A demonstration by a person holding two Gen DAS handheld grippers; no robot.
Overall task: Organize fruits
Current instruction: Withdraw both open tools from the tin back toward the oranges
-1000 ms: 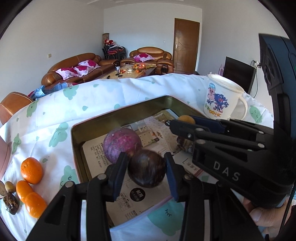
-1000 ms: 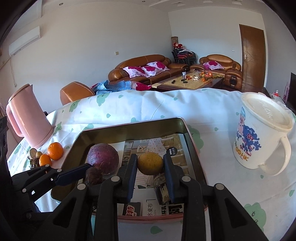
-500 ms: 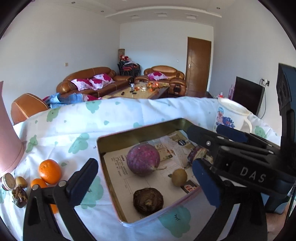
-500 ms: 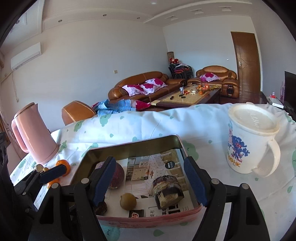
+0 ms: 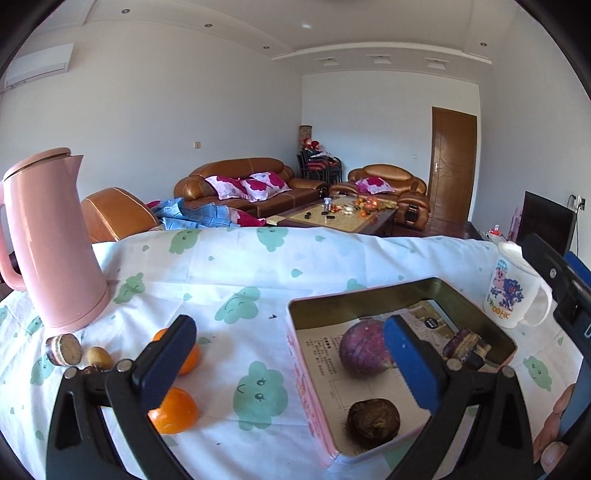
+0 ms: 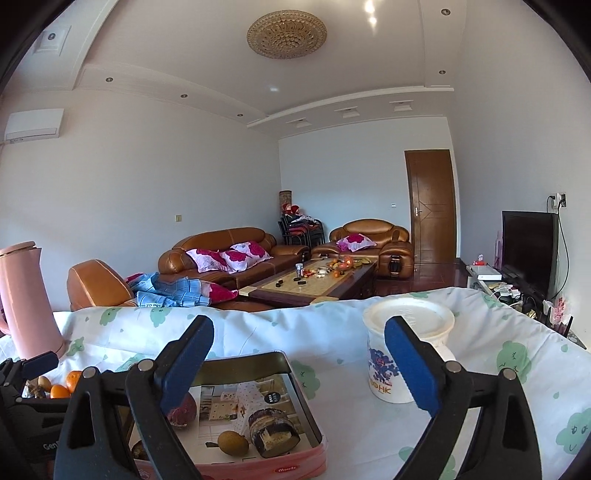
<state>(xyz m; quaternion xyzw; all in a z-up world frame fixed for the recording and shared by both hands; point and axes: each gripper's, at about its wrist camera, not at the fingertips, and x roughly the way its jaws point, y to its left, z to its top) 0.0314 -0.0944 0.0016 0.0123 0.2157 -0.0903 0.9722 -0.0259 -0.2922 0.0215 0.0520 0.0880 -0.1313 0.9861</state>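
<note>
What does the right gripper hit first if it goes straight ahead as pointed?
Probably the white lidded mug, partly behind the right gripper's right-hand finger; depth is unclear, and it might pass just left over bare tablecloth.

A home living room: brown leather sofas (image 6: 221, 251) with floral cushions, low coffee table (image 6: 317, 280), wooden door (image 6: 430, 206), television (image 6: 530, 247), wall air conditioner (image 6: 33, 123), ceiling lamp (image 6: 286, 33), cloth-covered table (image 5: 258, 266) with pink kettle (image 5: 51, 240).

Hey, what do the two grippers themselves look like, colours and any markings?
Both match: the left gripper and right gripper have black plastic linkage arms with silver pivot screws, ending in flat blue ribbed pads. White lettering, partly cut off, marks the left gripper's black body in the right wrist view. No cables or sleeves visible.
</note>
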